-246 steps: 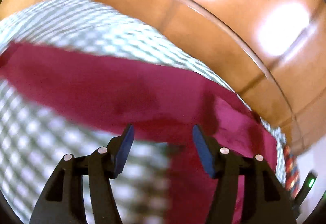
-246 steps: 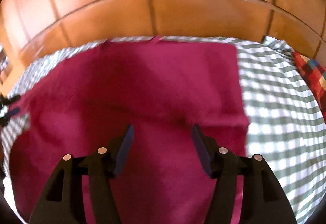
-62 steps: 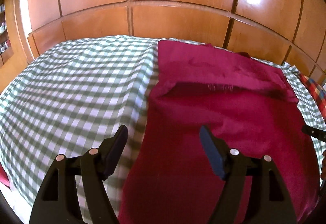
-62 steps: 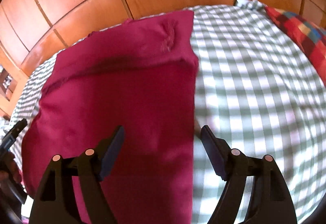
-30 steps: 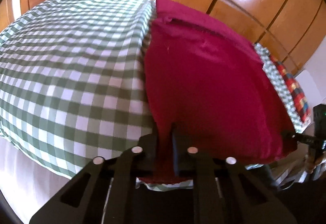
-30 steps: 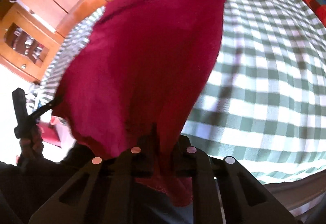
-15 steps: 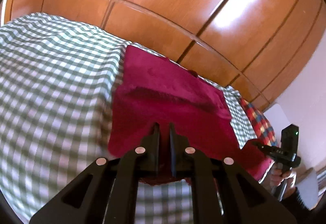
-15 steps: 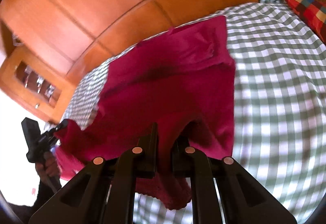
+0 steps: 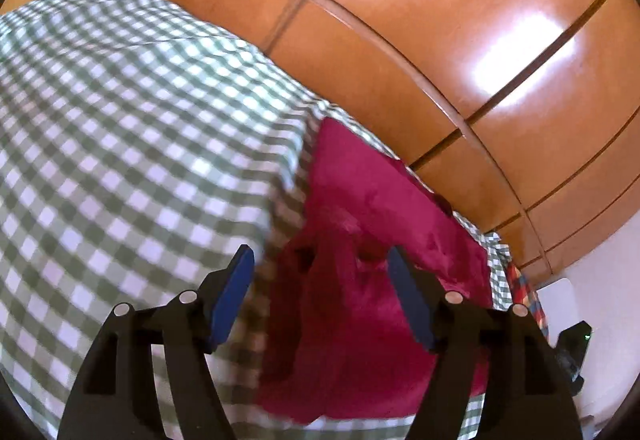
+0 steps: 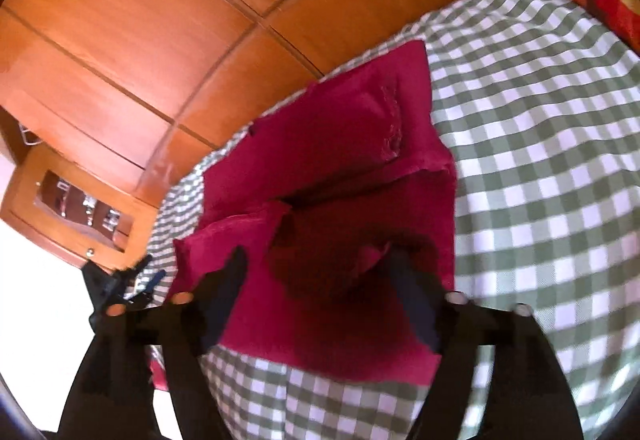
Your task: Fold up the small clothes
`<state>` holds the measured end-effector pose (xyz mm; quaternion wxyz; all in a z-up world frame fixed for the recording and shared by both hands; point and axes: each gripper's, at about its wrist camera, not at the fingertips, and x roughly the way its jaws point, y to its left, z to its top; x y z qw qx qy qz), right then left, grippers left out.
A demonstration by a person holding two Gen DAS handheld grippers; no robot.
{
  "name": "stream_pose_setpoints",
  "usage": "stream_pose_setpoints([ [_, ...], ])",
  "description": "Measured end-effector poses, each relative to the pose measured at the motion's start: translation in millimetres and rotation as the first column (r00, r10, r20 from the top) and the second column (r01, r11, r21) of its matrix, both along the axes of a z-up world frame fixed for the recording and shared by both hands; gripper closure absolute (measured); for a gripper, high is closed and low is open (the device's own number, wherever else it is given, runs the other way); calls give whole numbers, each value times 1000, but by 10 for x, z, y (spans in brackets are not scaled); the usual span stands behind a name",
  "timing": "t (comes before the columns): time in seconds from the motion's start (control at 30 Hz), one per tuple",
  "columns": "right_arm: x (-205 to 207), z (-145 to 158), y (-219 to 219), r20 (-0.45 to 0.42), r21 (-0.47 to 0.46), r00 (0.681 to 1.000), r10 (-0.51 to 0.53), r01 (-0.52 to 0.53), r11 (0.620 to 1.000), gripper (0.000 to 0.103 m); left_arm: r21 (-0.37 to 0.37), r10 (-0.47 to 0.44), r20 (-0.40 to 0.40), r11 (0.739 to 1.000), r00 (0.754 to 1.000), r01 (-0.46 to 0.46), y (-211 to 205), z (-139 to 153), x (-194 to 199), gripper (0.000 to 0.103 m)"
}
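Covering the bed (image 9: 120, 128) is a green checked sheet, and on it near the wooden headboard (image 9: 400, 40) lies the crimson garment (image 10: 340, 168), its near half doubled loosely onto the far half. Both the left gripper (image 9: 320, 296) and right gripper (image 10: 320, 292) hover with fingers spread wide, holding nothing; this fold looks just laid, so next I'd expect smoothing or a crosswise fold.

Crimson garment (image 9: 372, 224) — green-and-white checked bedcover (image 9: 120, 144) — orange-brown wooden panels (image 9: 400, 20).

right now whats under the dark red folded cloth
The dark red folded cloth lies on a green-and-white checked bedspread, which shows all around it. The part beneath it is covered.
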<state>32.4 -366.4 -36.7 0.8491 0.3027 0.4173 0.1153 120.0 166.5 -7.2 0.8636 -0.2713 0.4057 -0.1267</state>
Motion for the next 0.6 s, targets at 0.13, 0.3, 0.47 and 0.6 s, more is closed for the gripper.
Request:
stream_pose_setpoints([
  [0.13, -305, 12, -85, -3, -52, 1000, -7, 7, 999, 22, 72, -105, -6, 992, 994, 105, -44, -162, -300, 38],
  [0.3, -453, -238, -44, -62, -159, 998, -2, -8, 987, 27, 137, -215, -56, 966, 975, 221, -312, -392, -511, 53],
  [0.47, -266, -437, 51, -103, -232, 995, -4, -20, 972, 74, 183, -198, -75, 961, 977, 209, -447, -448, -450, 71],
  [0.6, -337, -333, 104, -90, -259, 996, 26, -49, 965, 81, 219, -232, -62, 946, 971, 240, -510, -328, -513, 83],
])
